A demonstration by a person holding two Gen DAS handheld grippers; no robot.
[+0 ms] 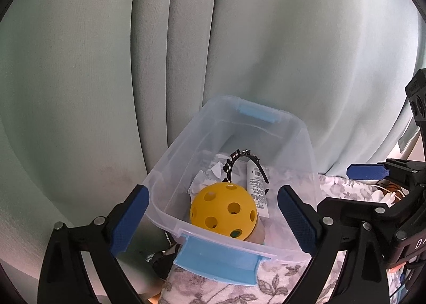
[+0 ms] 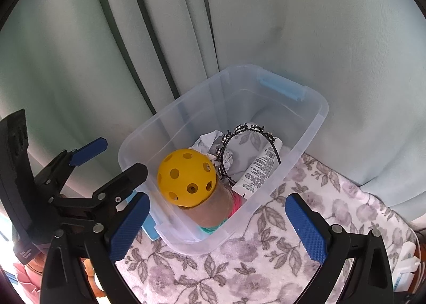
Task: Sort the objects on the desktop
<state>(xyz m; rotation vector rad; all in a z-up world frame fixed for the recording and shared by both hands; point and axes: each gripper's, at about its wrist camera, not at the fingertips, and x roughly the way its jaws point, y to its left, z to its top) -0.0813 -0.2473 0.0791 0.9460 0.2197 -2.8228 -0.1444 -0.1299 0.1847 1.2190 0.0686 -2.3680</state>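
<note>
Left tongs (image 1: 213, 213) fill the bottom of the left wrist view, spread wide and gripping nothing; their blue pads straddle the near end of the bin (image 1: 306, 144). Right tongs (image 2: 217, 221) sit at the bottom of the right wrist view, likewise spread and empty, over the cloth (image 2: 253, 264) just beside the bin's near corner. Neither pair carries an object, so both appear free to reach.

Bin position: centre of both frames, resting on the floral cloth that covers the desk, with its far end against the curtain (image 2: 293, 24). No lid is fitted; blue latches (image 1: 221, 258) hang at both ends.

Bin contents:
- ball (image 2: 186, 176), yellow and perforated, resting on top of a brown roll (image 2: 210, 210);
- tube (image 2: 259, 168), white, lying slantwise along the right wall;
- headband (image 2: 239, 130), black and studded, arched over the tube;
- crumpled paper (image 2: 207, 141) behind the ball;
- pink and teal items under the roll, too hidden to identify.

Sorted objects therefore lie inside the bin. Whether more remain outside cannot be told: clutter shows only at the frame edges. Obstruction: the bin walls and the stacked ball limit access to lower items.
</note>
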